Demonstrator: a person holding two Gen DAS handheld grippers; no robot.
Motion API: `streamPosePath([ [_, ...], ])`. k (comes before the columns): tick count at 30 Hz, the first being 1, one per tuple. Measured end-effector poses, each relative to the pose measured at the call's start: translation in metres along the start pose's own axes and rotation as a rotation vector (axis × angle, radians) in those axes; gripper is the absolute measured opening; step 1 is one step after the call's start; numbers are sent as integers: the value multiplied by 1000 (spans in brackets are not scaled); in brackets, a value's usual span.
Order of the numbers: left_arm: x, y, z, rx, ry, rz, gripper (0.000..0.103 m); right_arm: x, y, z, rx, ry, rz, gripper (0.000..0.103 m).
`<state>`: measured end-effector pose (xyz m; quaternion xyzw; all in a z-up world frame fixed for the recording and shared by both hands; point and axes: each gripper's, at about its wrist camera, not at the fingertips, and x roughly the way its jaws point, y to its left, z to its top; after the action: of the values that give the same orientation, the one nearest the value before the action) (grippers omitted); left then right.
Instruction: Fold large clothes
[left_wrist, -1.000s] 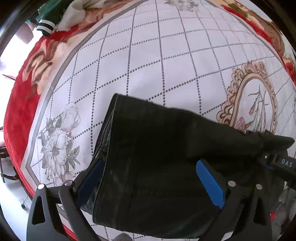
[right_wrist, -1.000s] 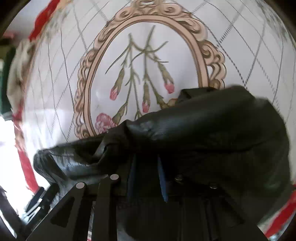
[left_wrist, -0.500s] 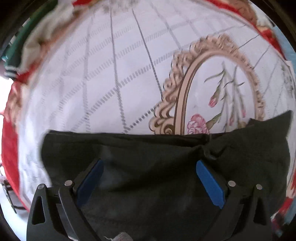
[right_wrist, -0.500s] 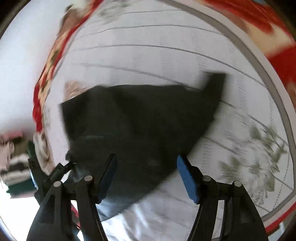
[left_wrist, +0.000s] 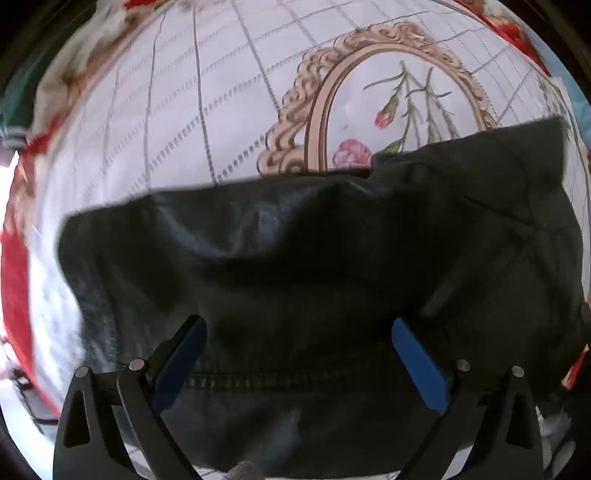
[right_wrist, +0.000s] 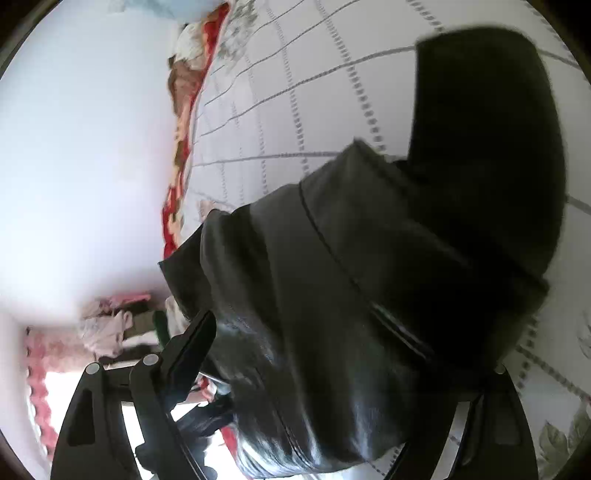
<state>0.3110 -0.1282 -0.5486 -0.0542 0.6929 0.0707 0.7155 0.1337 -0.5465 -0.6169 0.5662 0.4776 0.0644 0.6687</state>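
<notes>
Black leather-look garment (left_wrist: 314, 266): a large, shiny dark piece with stitched seams, lying crumpled and partly doubled over on the bed. In the left wrist view it spreads across the lower half, its upper edge crossing the foot of the printed oval. In the right wrist view (right_wrist: 369, 295) it is heaped in thick folds, one broad flap reaching toward the upper right.

White bedspread with grey dotted grid (left_wrist: 177, 122): carries the garment. Printed on it is a beige scrolled oval frame with pink rosebuds (left_wrist: 391, 107). A red floral border (left_wrist: 14, 273) runs along its edge.

Left tool (left_wrist: 299, 354): black two-finger frame with blue pads, jaws spread wide, pointing down over the garment. The cloth shows between the pads; neither pad presses on it.

Right tool (right_wrist: 343, 369): jaws have just been opening and stand wide. Folds of the garment bulge up between the fingers and hide the right finger's pad; the left pad stands clear of the cloth, so nothing is clamped.

Stack of pale folded clothes (right_wrist: 110, 328): blurred, beyond the bed's edge, right wrist view.
</notes>
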Motion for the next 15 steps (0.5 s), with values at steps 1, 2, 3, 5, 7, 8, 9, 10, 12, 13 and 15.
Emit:
streamPosePath([
  [1,2,3,1,-15,4,-14,103,5,5,0,-15,20,10,86],
  [2,3,3,2,-23,6,-19,103,13,10,-1,-20,47,23,82],
  [3,4,6,1,-30,4,-21,103,18,10,-3,-21,73,39,81],
  [5,4,10,-2,-37,1,-23,103,35,9,-2,-13,140,102,81],
  [7,4,11,2,-39,-10,-20,103,41,8,1,7,142,123,74],
  [8,3,14,-2,-43,-15,-22,103,42,6,4,37,135,110,47],
  [9,3,16,-3,-52,-16,-31,103,42,3,4,67,121,97,22],
  [10,4,16,-3,-60,-11,-41,103,39,3,3,94,92,121,21],
  [12,7,15,-3,-62,-4,-46,103,32,16,-2,75,56,104,18],
  [13,8,16,-3,-61,-7,-50,103,28,32,-6,35,36,106,17],
  [15,11,24,-5,-68,-13,-64,103,22,58,-14,-28,22,107,17],
])
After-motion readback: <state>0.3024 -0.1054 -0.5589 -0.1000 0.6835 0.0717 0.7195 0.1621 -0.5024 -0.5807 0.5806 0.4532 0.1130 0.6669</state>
